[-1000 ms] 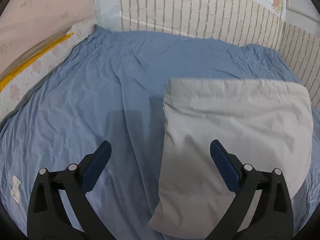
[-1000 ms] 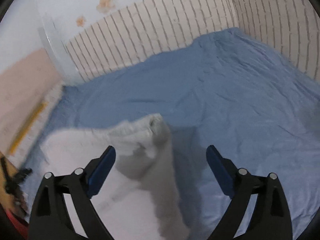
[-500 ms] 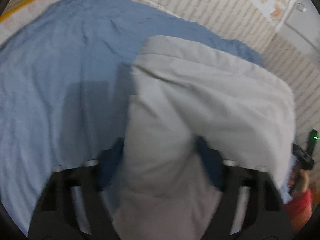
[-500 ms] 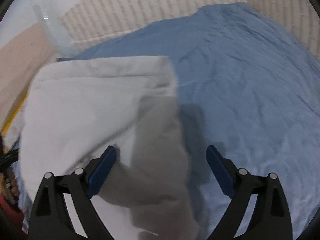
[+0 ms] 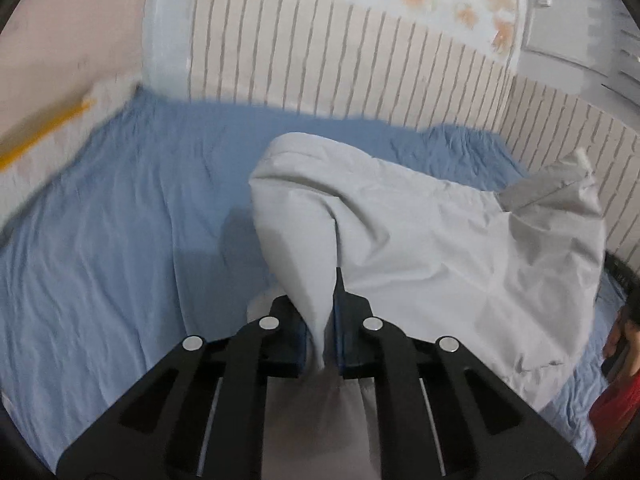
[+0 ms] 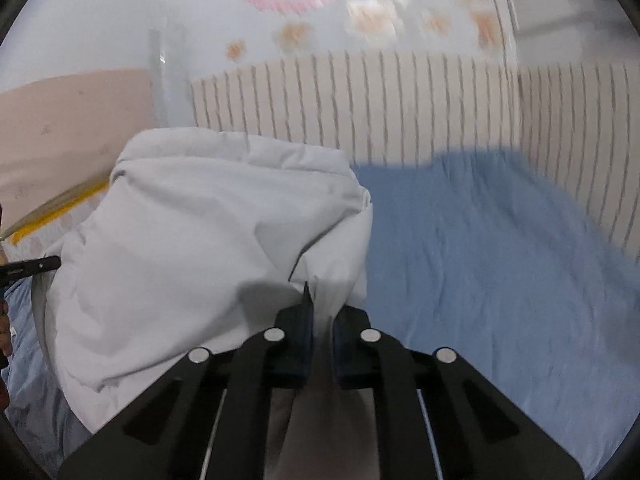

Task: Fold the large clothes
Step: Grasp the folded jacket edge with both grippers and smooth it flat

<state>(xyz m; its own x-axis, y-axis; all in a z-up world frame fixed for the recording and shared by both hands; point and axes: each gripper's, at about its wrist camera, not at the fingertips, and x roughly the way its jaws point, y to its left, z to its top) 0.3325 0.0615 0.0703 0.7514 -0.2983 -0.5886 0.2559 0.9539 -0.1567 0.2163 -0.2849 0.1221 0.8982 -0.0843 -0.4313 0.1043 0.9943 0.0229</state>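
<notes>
While the left tongs (image 5: 323,322) are pinching a gathered fold of the pale grey garment (image 5: 420,240) between their blue pads, having just been closing on it, the right tongs (image 6: 320,320) are doing likewise, clamped tight on another bunched edge of the same garment (image 6: 200,232) after closing on it. From each pinch the cloth is rising and draping away, lifted off the bed in loose, puffy folds and hanging between the two grips. At the right edge of the left wrist view a person's hand (image 5: 620,336) and a red sleeve (image 5: 616,408) are showing. Beneath and beyond the garment the wrinkled blue sheet (image 5: 120,220) is covering the bed. Farther off, a brick-patterned panel (image 6: 400,96) is running around the bed, with flower decorations on the pale wall (image 6: 100,20) above it.
</notes>
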